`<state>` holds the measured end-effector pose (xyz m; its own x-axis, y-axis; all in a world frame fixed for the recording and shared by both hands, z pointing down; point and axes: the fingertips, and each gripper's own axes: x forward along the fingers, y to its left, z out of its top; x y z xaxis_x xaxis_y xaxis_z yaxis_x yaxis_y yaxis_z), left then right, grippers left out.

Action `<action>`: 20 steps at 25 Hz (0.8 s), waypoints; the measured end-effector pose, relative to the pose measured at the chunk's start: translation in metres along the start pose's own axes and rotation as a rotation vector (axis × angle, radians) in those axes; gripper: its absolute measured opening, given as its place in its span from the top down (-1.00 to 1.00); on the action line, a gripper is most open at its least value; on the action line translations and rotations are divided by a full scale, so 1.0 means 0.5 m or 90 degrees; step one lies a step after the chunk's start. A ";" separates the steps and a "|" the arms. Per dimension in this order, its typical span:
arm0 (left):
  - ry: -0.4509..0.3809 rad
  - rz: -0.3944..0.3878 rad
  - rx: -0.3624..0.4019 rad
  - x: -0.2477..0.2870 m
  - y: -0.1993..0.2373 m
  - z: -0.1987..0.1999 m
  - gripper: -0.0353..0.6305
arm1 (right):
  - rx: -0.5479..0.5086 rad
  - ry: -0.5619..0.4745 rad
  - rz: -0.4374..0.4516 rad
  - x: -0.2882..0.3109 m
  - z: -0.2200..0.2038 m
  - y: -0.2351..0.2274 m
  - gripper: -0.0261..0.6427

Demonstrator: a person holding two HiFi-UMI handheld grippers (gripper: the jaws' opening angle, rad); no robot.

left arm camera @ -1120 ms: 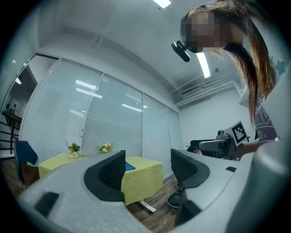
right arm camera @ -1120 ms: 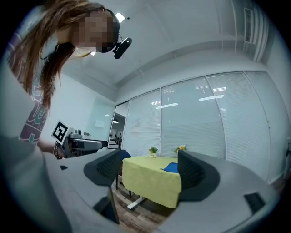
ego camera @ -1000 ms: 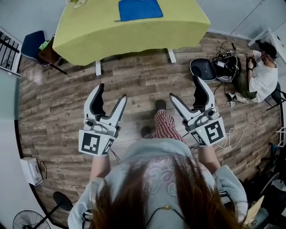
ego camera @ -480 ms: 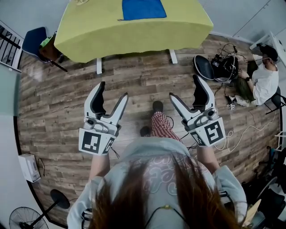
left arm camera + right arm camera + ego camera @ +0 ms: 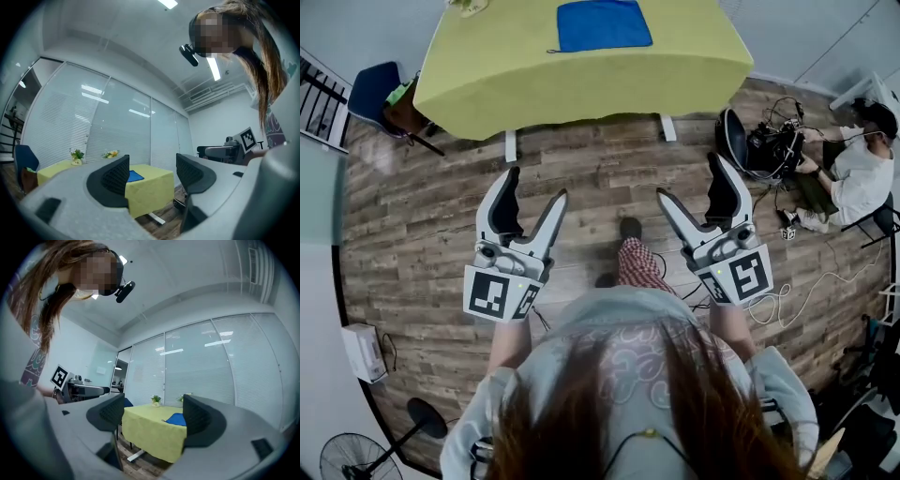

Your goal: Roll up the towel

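A blue towel (image 5: 604, 24) lies flat on a table with a yellow-green cloth (image 5: 581, 70) at the top of the head view. It also shows small in the left gripper view as the towel (image 5: 135, 176) and in the right gripper view as the towel (image 5: 176, 419). My left gripper (image 5: 532, 188) is held over the wooden floor, well short of the table, open and empty. My right gripper (image 5: 689, 181) hangs at the same height, also open and empty.
A blue chair (image 5: 373, 91) stands left of the table. A person (image 5: 862, 169) sits on the floor at the right beside bags and cables (image 5: 764, 145). Small flower pots (image 5: 76, 156) stand on the table. A fan (image 5: 356, 457) stands at bottom left.
The view has crept toward the table, which sits slightly lower and larger in frame. Both grippers stay open, held at about the same spot.
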<state>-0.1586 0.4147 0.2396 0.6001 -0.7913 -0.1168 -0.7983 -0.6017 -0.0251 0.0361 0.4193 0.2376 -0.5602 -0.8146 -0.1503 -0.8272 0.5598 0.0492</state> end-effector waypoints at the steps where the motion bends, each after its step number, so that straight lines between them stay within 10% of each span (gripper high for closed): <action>1: 0.000 0.000 0.004 0.011 0.002 0.001 0.04 | -0.001 -0.002 0.003 0.008 0.000 -0.007 -0.21; 20: 0.012 0.019 0.019 0.239 0.085 -0.024 0.05 | 0.004 0.009 0.049 0.183 -0.041 -0.193 -0.21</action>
<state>-0.1202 0.2932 0.2367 0.5764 -0.8112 -0.0990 -0.8170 -0.5743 -0.0516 0.0638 0.2877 0.2396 -0.6223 -0.7716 -0.1319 -0.7817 0.6214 0.0530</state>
